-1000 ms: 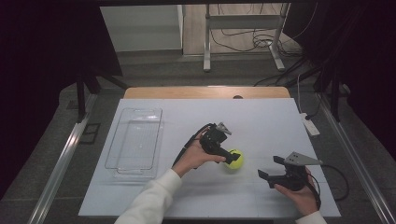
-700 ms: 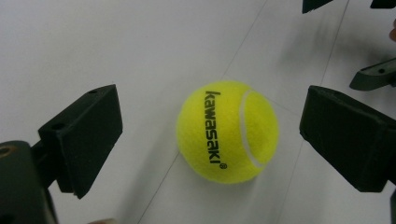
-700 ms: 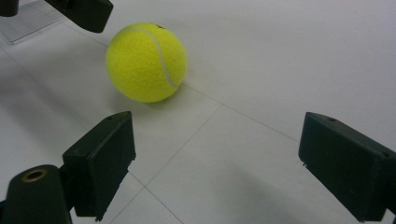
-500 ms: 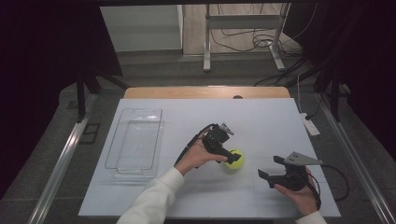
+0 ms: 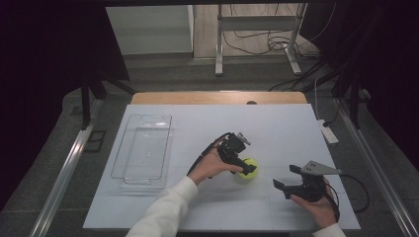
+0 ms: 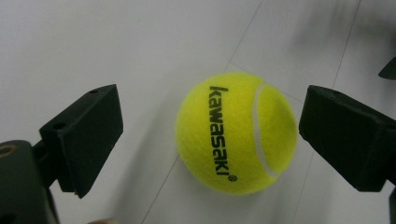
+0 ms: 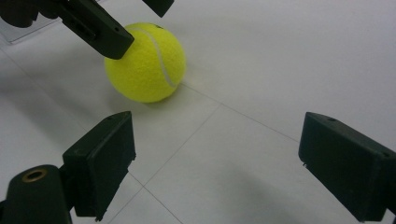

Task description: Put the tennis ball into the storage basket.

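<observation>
- Yellow tennis ball (image 6: 236, 133) sits on the white bench (image 5: 276, 128), right of centre.
- Left gripper (image 5: 245, 167) over it, fingers (image 6: 86, 135) wide open either side, not touching.
- Right gripper (image 5: 286, 178) near the ball, fingers (image 7: 100, 161) wide open, holding nothing.
- Clear tray (image 5: 143, 148) well apart, far left.

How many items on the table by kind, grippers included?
Tennis ball, yellow: 1
Clear plastic tray: 1
White power strip at the table's right edge: 1
Grippers: 2, left gripper open around the ball, right gripper open
Total: 5
</observation>
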The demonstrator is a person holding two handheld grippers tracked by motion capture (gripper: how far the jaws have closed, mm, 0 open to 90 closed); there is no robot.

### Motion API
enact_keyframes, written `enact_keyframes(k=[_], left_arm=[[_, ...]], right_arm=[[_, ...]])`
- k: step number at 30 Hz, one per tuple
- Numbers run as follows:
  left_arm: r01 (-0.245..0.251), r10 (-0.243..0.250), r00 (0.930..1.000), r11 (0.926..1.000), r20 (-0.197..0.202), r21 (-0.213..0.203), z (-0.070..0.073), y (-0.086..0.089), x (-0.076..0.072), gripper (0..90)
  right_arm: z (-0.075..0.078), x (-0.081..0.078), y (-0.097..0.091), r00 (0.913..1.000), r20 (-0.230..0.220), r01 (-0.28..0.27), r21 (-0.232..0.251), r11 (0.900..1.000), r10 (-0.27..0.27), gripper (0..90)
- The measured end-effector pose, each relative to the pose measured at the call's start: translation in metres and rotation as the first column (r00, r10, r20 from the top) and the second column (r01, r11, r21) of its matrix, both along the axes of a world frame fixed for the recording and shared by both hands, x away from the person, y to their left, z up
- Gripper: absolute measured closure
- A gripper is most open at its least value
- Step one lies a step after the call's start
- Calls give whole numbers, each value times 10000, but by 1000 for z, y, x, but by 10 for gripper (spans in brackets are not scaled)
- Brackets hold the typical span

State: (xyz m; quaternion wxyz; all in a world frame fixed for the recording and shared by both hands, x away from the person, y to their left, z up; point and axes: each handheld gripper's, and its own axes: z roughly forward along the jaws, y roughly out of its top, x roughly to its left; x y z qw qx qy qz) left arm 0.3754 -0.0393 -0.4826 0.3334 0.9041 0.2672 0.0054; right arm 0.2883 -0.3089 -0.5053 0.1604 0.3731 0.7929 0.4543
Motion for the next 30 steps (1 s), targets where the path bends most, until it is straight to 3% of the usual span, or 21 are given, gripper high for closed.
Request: enact_keyframes(k=[20, 28, 30], left_arm=[[277, -289, 9990, 9990, -348, -348, -8, -5, 2, 121], [642, -670, 9960, 9967, -585, -493, -7, -6, 0, 279], [659, -686, 9960, 9967, -576, -473, -8, -7, 0, 284]], right_arm=[[0, 0, 0, 10000, -28, 22, -32, 10000, -22, 108], [0, 0, 0, 10000, -23, 29, -30, 10000, -29, 109], [0, 0, 0, 10000, -20, 30, -32, 10000, -30, 109]])
